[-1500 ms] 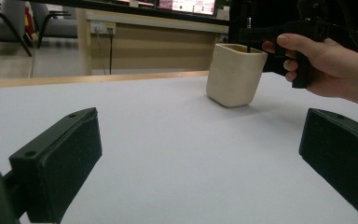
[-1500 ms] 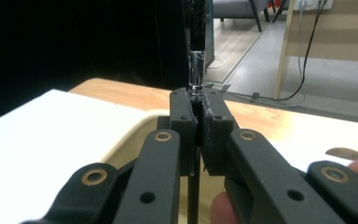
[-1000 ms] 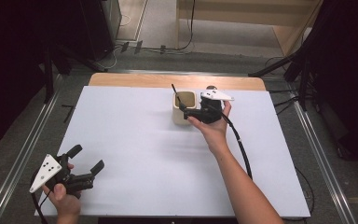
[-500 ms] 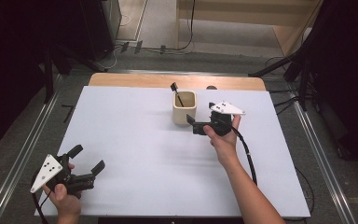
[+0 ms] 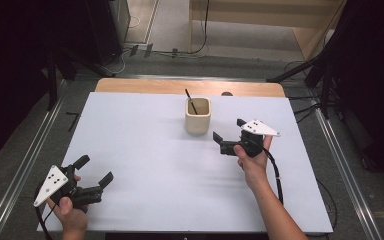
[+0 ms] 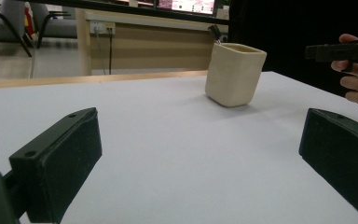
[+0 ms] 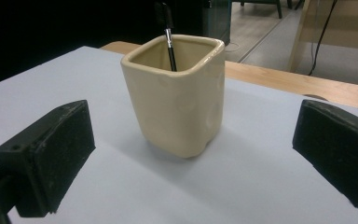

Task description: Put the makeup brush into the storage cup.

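A cream square cup (image 5: 198, 117) stands on the white table top (image 5: 145, 150) toward the far middle, with a black pen (image 5: 192, 102) leaning inside it. My right gripper (image 5: 228, 128) hovers just right of and nearer than the cup, open and empty. In the right gripper view the cup (image 7: 182, 93) and pen (image 7: 168, 37) sit straight ahead between the spread pads (image 7: 51, 158). My left gripper (image 5: 95, 169) rests at the near left corner, open and empty. The left gripper view shows the cup (image 6: 234, 74) far off, and the other hand's gripper (image 6: 345, 49) at the right edge.
A wooden strip (image 5: 180, 86) runs along the table's far edge. Metal rails (image 5: 30, 150) flank the table on both sides. Cables (image 5: 300, 65) lie on the floor beyond it, and the right gripper's cable (image 5: 279, 177) trails over the near right of the table.
My right gripper has drawn back from the cup's rim toward the near right, open. The pen stays in the cup. The left gripper has not moved.
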{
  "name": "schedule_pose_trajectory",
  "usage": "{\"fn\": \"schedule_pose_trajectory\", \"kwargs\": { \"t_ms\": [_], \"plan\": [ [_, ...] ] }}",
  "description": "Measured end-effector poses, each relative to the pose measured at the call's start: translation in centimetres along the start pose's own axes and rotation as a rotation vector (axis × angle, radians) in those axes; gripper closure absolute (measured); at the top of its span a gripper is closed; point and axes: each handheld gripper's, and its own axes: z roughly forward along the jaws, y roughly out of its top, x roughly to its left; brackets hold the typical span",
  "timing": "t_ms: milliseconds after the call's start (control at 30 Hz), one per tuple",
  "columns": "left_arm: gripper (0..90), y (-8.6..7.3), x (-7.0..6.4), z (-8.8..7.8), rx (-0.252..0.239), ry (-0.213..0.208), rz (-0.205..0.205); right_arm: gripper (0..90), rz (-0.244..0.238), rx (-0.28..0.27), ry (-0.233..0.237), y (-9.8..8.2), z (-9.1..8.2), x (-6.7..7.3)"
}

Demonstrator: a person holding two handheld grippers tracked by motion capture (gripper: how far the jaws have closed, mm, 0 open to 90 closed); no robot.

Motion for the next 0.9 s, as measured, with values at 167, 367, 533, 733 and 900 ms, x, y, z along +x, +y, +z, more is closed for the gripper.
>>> {"fn": "schedule_pose_trajectory", "kwargs": {
  "t_ms": [167, 367, 533, 733, 900],
  "plan": [
    [0.0, 0.0, 0.0, 0.0, -0.002, 0.001, -0.001, 0.0, 0.006, -0.001, -0.007, -0.7, -1.0, -0.3],
    [0.0, 0.0, 0.0, -0.1, -0.003, 0.002, -0.002, 0.0, 0.013, -0.001, -0.016, -1.5, -1.9, -0.7],
    [0.0, 0.0, 0.0, -0.1, -0.004, 0.001, -0.002, 0.0, 0.0, 0.006, -0.026, -2.5, -3.0, -0.9],
    [0.0, 0.0, -0.1, 0.0, -0.002, -0.005, 0.002, 0.0, 0.01, 0.012, -0.032, -3.6, -4.1, -1.2],
    [0.0, 0.0, -0.1, 0.0, -0.003, -0.003, 0.001, 0.0, 0.012, 0.014, -0.037, -4.3, -5.4, -1.7]
  ]
}}
